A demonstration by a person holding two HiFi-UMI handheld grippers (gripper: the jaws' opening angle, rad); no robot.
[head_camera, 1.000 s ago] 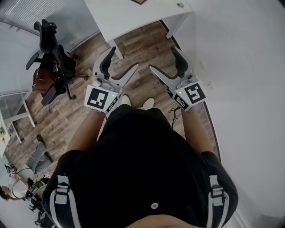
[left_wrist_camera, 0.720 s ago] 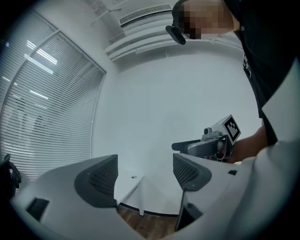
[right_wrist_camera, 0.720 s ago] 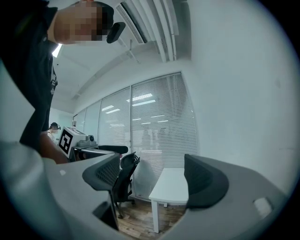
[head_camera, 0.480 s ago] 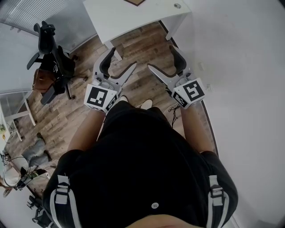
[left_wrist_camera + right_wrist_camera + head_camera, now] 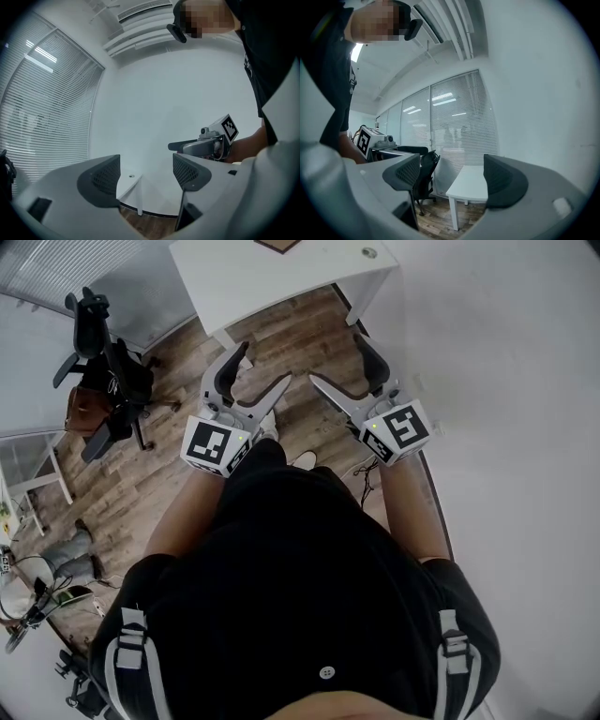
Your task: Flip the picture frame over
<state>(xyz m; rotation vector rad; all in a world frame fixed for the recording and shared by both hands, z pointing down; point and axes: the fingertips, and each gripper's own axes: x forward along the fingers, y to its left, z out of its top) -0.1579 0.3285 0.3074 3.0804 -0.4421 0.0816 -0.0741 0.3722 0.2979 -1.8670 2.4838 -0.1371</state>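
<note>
A brown picture frame (image 5: 278,244) shows only as a corner at the top edge of the head view, lying on a white table (image 5: 272,282). My left gripper (image 5: 260,369) and my right gripper (image 5: 339,362) hang side by side over the wooden floor, short of the table, both open with nothing between their jaws. The left gripper view has my left gripper (image 5: 146,176) aimed at a corner of the table (image 5: 129,187), with the other gripper (image 5: 206,143) to its right. In the right gripper view, my right gripper (image 5: 452,178) frames the table (image 5: 471,185).
A black office chair (image 5: 103,362) with a brown bag (image 5: 80,409) stands to the left on the wood floor. A white wall (image 5: 506,381) runs close along the right. A small round fitting (image 5: 368,253) sits in the table top. Window blinds (image 5: 454,117) fill the far side.
Both grippers have moved slightly forward toward the table, staying open. The person's feet have shifted, and the table and chair sit a little lower-left in view.
</note>
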